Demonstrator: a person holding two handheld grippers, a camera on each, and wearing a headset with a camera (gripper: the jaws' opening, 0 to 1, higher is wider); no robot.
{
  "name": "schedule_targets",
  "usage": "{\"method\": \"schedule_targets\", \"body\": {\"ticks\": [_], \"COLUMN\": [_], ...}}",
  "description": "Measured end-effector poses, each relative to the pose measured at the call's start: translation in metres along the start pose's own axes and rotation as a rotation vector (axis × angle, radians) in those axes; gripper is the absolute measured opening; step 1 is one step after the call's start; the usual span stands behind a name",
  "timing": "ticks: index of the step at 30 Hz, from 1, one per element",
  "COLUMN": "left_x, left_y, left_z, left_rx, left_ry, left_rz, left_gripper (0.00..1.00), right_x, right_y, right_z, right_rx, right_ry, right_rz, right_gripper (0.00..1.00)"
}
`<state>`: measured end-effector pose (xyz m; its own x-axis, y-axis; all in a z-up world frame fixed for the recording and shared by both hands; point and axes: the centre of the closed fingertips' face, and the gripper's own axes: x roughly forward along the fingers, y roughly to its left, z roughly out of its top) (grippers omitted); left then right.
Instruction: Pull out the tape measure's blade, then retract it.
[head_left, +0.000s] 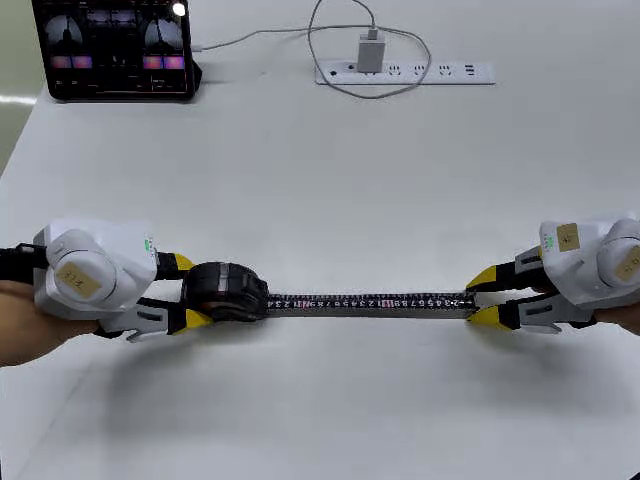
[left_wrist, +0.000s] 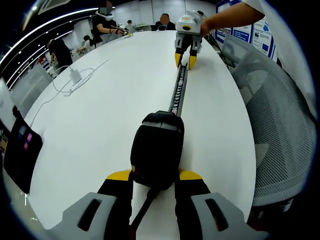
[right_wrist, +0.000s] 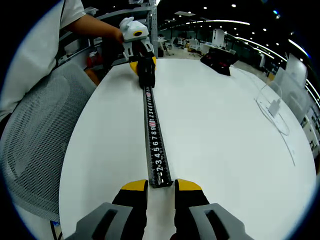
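head view: blade end (head_left: 462, 302) between jaws

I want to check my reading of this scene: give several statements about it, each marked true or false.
1. The left gripper holds the tape measure case. True.
2. The blade is fully retracted. False: it is pulled out, reaching the right gripper.
3. The right gripper's jaws are closed on the blade's end. True.
4. The tablet lies between the grippers. False: it stands at the far edge of the table.
5. A charger sits in the power strip. True.
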<state>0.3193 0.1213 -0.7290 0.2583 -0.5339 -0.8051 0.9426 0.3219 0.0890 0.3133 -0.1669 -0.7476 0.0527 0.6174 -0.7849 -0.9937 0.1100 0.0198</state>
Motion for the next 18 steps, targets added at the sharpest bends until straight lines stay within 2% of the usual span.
{"method": "schedule_targets", "body": {"ticks": [5,7,18], "left_x": [-0.0013,-0.0019,-0.0025], "left_y": [0.0002,0.0000,-0.0009], "left_z": [-0.0035,-0.0019,0.0006], "left_rx": [-0.008,-0.028,-0.036], "left_ry": [0.006,-0.002,-0.002], "left_rz": [0.002,0.001,0.003], "left_gripper": [0.31,0.34,0.37], "right_x": [-0.0006,-0.0006,-0.0015], "right_y": [0.0005,0.0019,0.0012], "right_z": [0.0007,0.0020,0.0042], "right_rx": [0.016,0.029,0.037], "right_ry": [-0.003,-0.009,-0.012], "right_rz": [-0.003,0.002,-0.005], "right_gripper": [0.20,0.21,0.24]}}
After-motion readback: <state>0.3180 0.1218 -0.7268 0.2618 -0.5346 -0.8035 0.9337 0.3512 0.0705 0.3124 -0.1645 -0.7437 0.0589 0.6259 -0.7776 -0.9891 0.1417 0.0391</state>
